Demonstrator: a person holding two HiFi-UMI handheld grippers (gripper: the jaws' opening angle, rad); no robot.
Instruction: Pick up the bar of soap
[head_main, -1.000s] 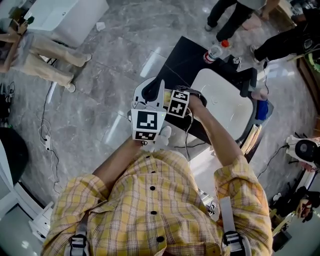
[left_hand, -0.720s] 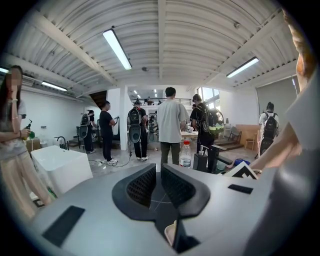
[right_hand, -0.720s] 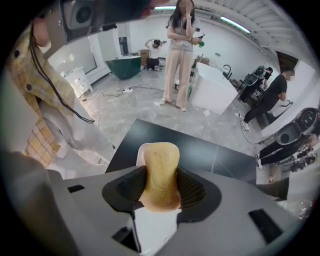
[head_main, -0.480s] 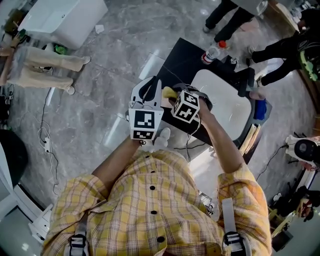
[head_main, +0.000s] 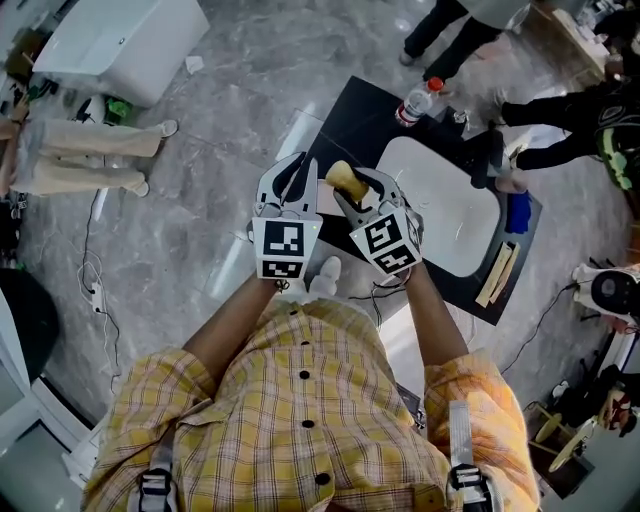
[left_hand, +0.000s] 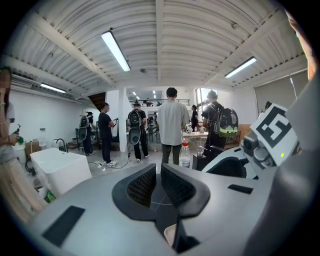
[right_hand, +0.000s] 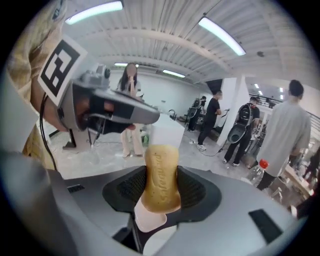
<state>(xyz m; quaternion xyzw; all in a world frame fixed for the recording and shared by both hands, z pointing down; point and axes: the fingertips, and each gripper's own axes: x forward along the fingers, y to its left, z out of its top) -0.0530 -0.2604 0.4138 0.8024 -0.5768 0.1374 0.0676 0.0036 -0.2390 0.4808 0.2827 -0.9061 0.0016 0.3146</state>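
The tan bar of soap (right_hand: 160, 177) stands on end between the black pads of my right gripper (right_hand: 161, 186), which is shut on it. In the head view the soap (head_main: 346, 179) shows at the tip of the right gripper (head_main: 350, 186), held up in the air in front of my chest, above the black mat's near edge. My left gripper (head_main: 297, 168) hangs just to its left, level with it. Its jaws (left_hand: 159, 184) stand together with nothing between them.
A white basin (head_main: 450, 205) sits on a black mat (head_main: 360, 110) over the grey floor. A water bottle (head_main: 414, 101) stands at the mat's far edge, a blue object (head_main: 517, 213) at its right. People stand beyond; a white cabinet (head_main: 120, 40) is far left.
The right gripper has swung toward me and tipped up with the soap, so its marker cube now faces the head camera. The left gripper has hardly moved.
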